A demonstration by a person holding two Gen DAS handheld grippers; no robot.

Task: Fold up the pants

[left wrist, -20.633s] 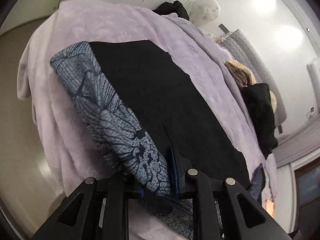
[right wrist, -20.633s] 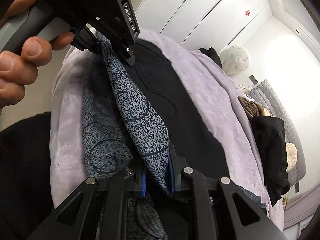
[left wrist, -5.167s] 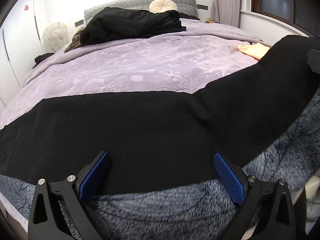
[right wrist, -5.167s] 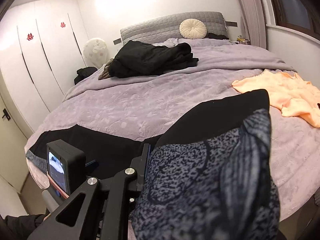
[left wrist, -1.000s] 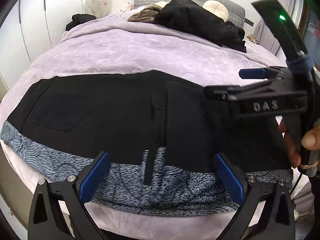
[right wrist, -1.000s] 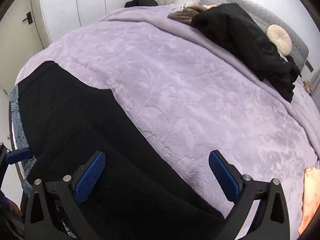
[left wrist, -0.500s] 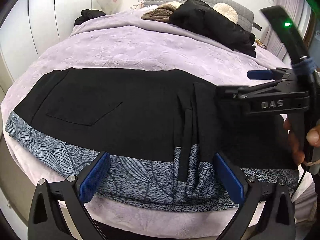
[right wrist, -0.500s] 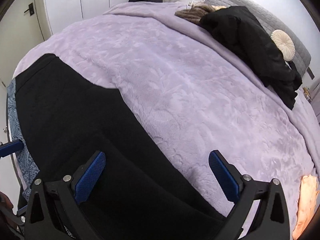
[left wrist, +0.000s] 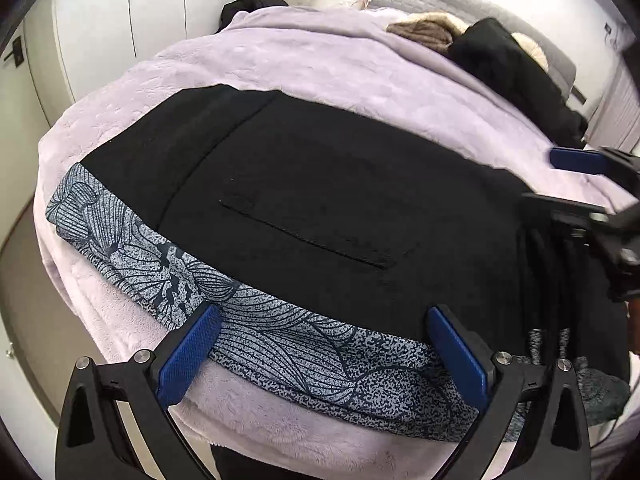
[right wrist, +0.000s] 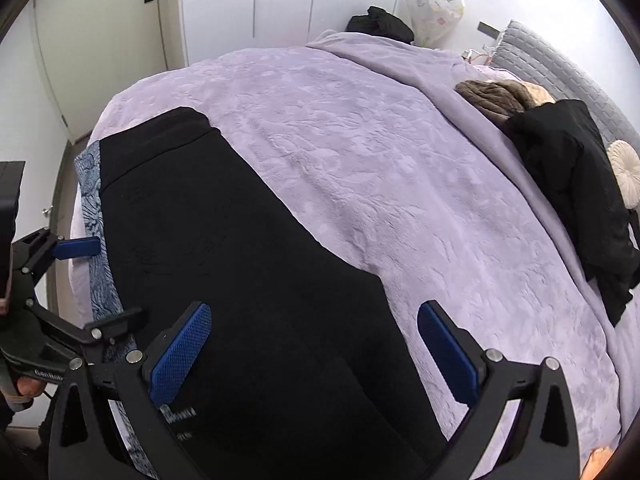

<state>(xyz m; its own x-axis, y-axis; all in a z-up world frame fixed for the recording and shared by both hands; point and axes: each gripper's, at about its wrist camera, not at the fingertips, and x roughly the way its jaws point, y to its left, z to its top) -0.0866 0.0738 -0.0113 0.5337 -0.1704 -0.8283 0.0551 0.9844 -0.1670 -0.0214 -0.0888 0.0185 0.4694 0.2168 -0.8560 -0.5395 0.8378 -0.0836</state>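
- The pants [left wrist: 320, 200] lie flat along the near edge of the bed [right wrist: 380, 184], black side up, with the grey leaf-print band running along the side nearest the person.
- Change over the last second: the left wrist view has swung toward the waistband end. The pocket seam now sits mid-frame, where a moment ago the bunched pleats near the middle did. Those pleats are now off to the right, under the other tool.
- Twenty seconds back both tools pinched the printed cloth and held it up; now nothing is held, and the garment rests spread out.
- My reading: the laying-out is done or close to it, and the person is lining up for the next fold. The puckers near the right-hand tool may want smoothing first.
- Left hand-held gripper [left wrist: 320, 356]: jaws spread wide, nothing between them, poised over the printed band at the bed's edge, pointing across the pants toward the far side.
- Right hand-held gripper [right wrist: 312, 352]: also spread wide and empty, above the black cloth further along the legs, angled toward the headboard.
- The two tools are near each other; each shows at the margin of the other's view.
- Black clothing [right wrist: 580, 184] is heaped near the headboard, well apart from the pants.
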